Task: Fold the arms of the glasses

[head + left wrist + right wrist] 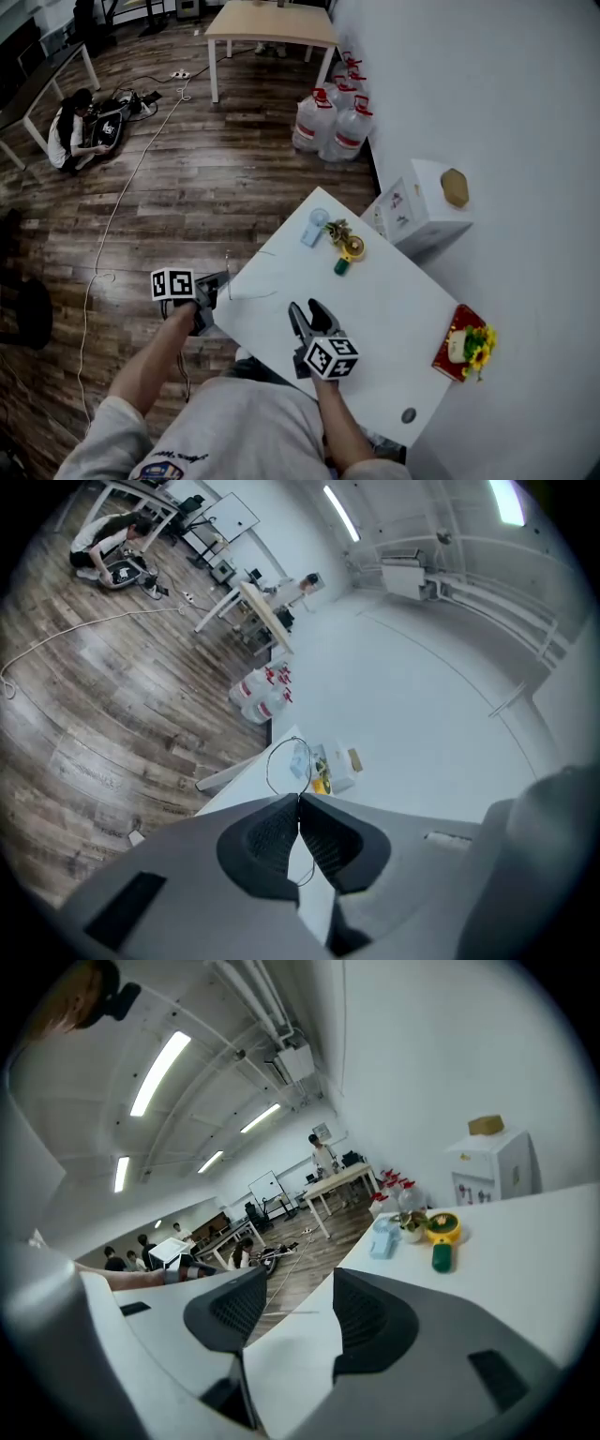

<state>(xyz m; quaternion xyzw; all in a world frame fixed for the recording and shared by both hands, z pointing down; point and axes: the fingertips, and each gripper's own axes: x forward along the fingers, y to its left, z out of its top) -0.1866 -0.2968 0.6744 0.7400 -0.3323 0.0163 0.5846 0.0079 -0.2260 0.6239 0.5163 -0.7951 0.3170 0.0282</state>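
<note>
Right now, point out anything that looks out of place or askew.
The wire glasses are not lying on the white table: the shut left hand-held gripper pinches their thin frame at the table's left edge, so they hang askew. Nothing looks spilled or damaged.

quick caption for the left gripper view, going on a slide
Left gripper, fingers shut on the wire-frame glasses, holds them up at the white table's edge.

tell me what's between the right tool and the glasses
Only bare white table lies between the right tool and the glasses; the head view shows that stretch.
</note>
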